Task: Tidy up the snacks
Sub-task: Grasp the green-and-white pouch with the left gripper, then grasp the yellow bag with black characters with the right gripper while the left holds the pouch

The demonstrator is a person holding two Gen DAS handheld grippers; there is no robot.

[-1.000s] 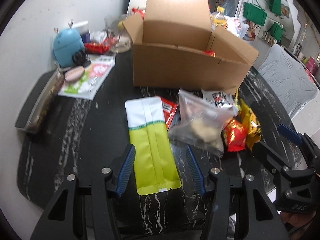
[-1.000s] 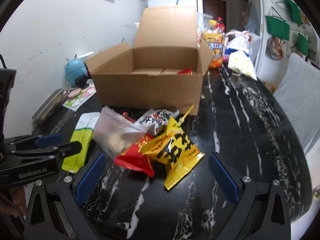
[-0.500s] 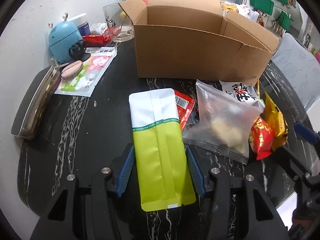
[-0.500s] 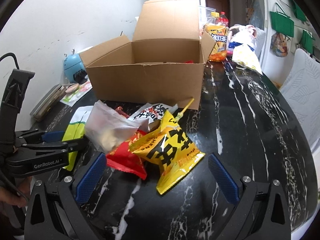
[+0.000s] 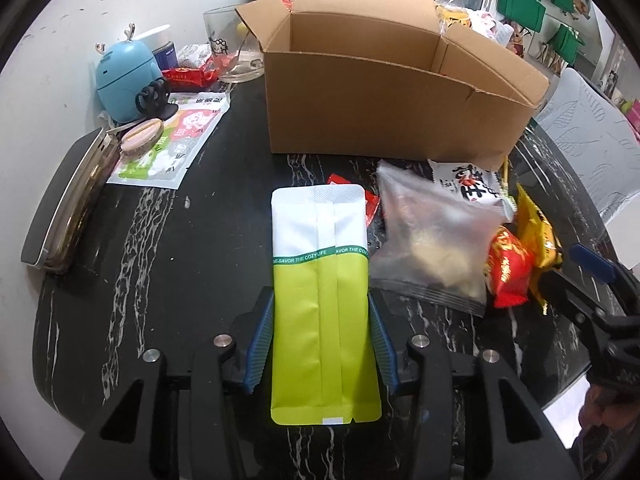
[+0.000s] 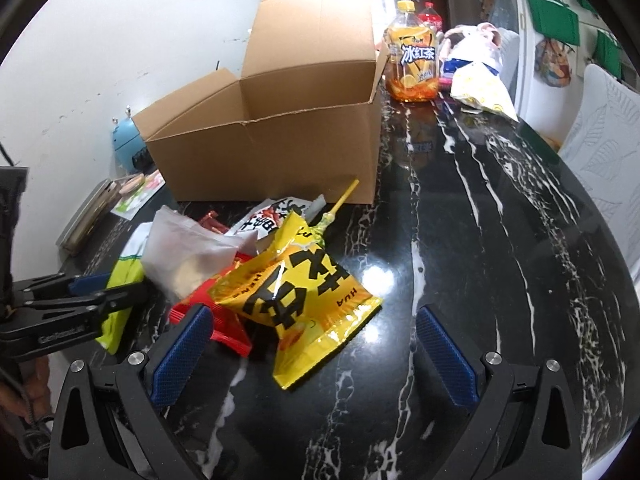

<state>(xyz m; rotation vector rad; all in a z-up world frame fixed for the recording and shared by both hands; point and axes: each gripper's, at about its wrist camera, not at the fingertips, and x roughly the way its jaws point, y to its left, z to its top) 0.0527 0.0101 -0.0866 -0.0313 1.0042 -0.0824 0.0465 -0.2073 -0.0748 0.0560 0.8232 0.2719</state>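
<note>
A green and white pouch lies flat on the black marble table between the blue pads of my left gripper; the pads stand at its edges, open. An open cardboard box stands behind it. Right of the pouch lie a clear bag, a red packet and a yellow bag. My right gripper is open, its pads on either side of the yellow bag's near end. The pouch also shows in the right wrist view, with the left gripper on it.
A blue gadget, a glass bowl, a flat sachet and a dark tray sit at the left. An orange drink bottle and bags stand behind the box. A white chair is at the right.
My left gripper moved forward so the green pouch now lies between its pads. My right gripper moved closer to the yellow bag and stayed open.
</note>
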